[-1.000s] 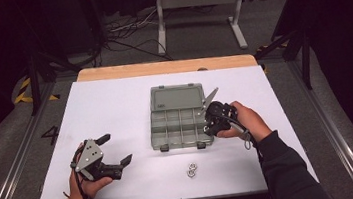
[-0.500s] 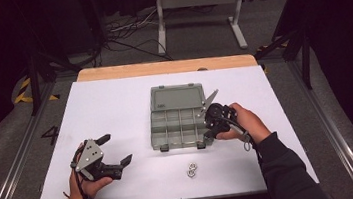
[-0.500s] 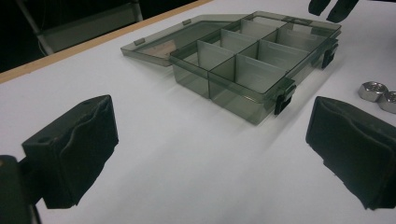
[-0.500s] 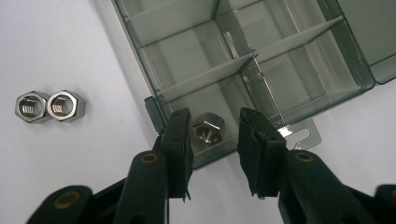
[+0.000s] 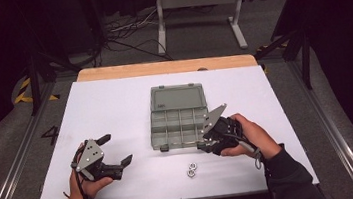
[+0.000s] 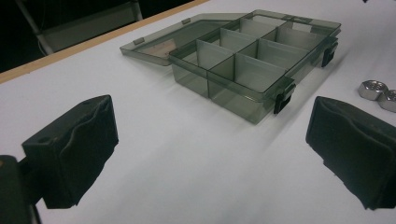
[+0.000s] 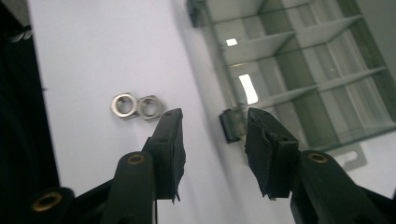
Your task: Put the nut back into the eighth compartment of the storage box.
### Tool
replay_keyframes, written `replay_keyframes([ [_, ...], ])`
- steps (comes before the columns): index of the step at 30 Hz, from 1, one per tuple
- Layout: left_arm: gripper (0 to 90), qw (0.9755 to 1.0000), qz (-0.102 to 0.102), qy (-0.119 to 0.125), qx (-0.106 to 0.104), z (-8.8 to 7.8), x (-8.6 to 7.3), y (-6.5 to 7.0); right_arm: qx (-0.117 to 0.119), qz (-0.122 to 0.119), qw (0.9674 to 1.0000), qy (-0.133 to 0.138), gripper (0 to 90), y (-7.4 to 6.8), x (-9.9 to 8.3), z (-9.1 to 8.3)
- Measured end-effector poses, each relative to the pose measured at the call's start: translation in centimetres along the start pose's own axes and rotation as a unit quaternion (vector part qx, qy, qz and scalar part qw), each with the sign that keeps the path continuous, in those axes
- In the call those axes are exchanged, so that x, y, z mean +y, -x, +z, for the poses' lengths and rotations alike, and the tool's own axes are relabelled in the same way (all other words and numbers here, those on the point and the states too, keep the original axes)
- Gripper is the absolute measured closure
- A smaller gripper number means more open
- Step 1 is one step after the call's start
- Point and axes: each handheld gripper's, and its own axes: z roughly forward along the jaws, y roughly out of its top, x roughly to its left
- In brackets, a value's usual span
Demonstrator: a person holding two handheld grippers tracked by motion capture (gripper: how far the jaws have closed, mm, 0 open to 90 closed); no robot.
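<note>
There is one white rectangular table top (image 5: 116,116), and both tongs work over it. On it lies one grey see-through plastic organiser box (image 5: 179,122), with its lid (image 5: 178,98) folded back flat on the far side. The box has eight compartments, in two rows of four, and all that I can see into look empty. Two black latches (image 6: 284,97) sit on its front wall.

The right tong (image 5: 205,145) is just beside the front right corner of the box. In the right gripper view one latch (image 7: 231,125) lies just ahead of its tips, partly hidden behind the jaw on the box side. The jaws have just been opening; they are now spread a little, and nothing is between them.

The left tong (image 5: 116,149) is well apart from the box, on its left side, held in the left hand (image 5: 86,183) low over the table. Its two jaws are spread wide with only bare table between them.

Two small silver hexagonal metal nuts (image 5: 191,169) lie on the table, touching each other. They are near the right tong, on the person's side of it, in front of the box, and well away from the left tong.
</note>
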Motion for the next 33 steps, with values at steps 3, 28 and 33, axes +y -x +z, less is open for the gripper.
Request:
replay_keyframes([
  [3,2.7,1.0000,0.000,0.000,0.001,-0.1,0.0,0.0,0.013,-0.013,0.9998,0.000,58.4,-0.7,0.3,0.1],
  [28,2.9,1.0000,0.002,-0.007,-0.003,-0.1,-0.1,-0.1,0.066,-0.029,0.9941,-0.081,59.2,-2.1,1.1,7.0],
  [33,3.0,1.0000,0.002,-0.008,-0.004,-0.1,-0.1,0.0,0.059,-0.021,0.9939,-0.090,59.9,-1.9,0.9,7.3],
])
